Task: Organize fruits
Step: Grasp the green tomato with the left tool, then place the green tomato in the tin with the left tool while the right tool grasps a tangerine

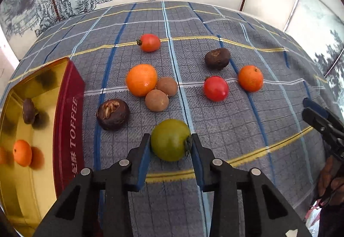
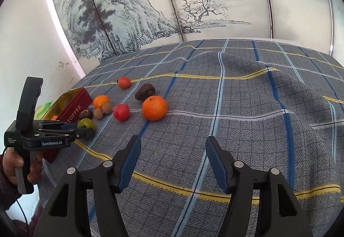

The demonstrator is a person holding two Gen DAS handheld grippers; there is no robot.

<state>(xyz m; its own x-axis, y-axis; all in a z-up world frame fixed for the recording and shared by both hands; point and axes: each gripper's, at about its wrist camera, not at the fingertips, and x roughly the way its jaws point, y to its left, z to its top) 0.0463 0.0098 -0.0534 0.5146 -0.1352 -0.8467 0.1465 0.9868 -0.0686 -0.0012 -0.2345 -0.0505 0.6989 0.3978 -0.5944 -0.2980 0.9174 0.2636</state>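
right now my left gripper (image 1: 170,146) has its two blue pads pressed against either side of the green tomato (image 1: 170,139), which sits low on the plaid cloth (image 1: 236,129); i can't tell whether it is lifted clear of the fabric. just left of it stands the red toffee tin (image 1: 68,120), open, with a small orange (image 1: 22,155) and a dark brown fruit (image 1: 29,111) on its gold floor. beyond the tomato i see a dark cracked fruit (image 1: 112,114), two brown longans (image 1: 157,100) touching each other and a large orange (image 1: 141,80), then a red tomato (image 1: 215,88), another orange (image 1: 250,78), a second dark fruit (image 1: 217,58) and an orange-red tomato (image 1: 149,42) farthest back. my right gripper (image 2: 173,163) hangs over bare cloth with its jaws wide apart, holding nothing, well apart from the fruit.
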